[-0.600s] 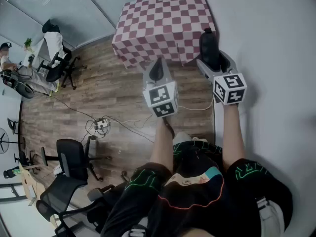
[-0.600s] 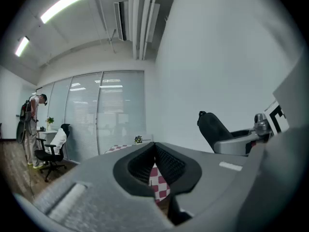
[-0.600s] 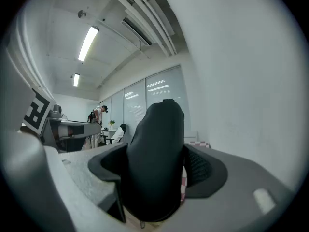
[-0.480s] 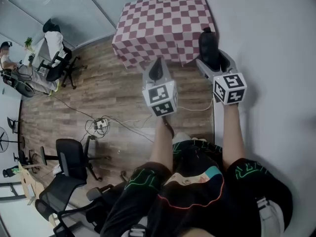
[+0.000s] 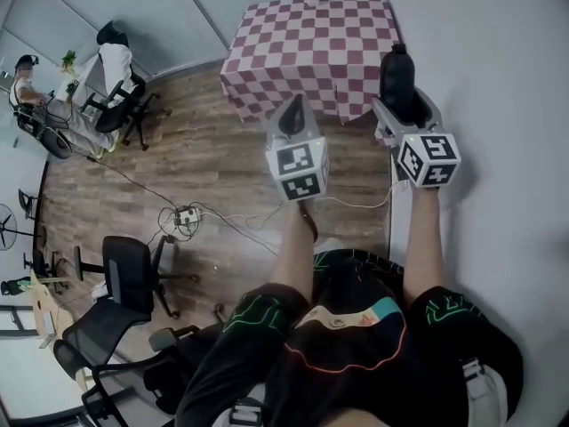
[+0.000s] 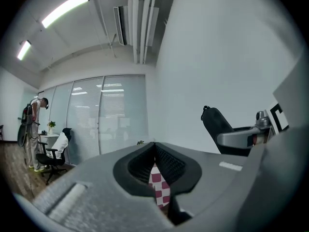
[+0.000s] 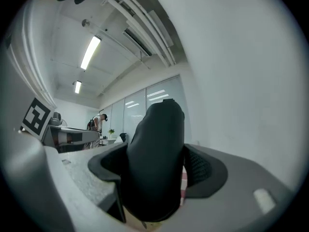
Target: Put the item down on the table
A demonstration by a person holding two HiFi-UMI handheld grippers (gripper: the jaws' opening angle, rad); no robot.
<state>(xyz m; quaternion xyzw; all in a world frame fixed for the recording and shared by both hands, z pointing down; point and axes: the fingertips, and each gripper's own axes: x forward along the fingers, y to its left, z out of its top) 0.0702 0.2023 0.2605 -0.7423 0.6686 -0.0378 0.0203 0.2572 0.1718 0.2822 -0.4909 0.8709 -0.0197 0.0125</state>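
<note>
Your right gripper (image 5: 404, 98) has its jaws spread wide and clamped on the black item (image 5: 397, 76), pads pressing on both of its sides. Your left gripper (image 6: 154, 151) is closed tip to tip with nothing in it, only a sliver of checked cloth showing through the gap. The item is up in the air at the right, by the white wall. The checkered table (image 5: 302, 34) is farther out and slightly left, so by my read you're short of it. The item's long axis runs along the jaws, and its narrower capped end points to the far side, past the fingertips. For a clean put-down, get fully over the cloth, go low, and tip the item so its broad side meets the surface. Open only once it rests. Keep the left gripper clear.
</note>
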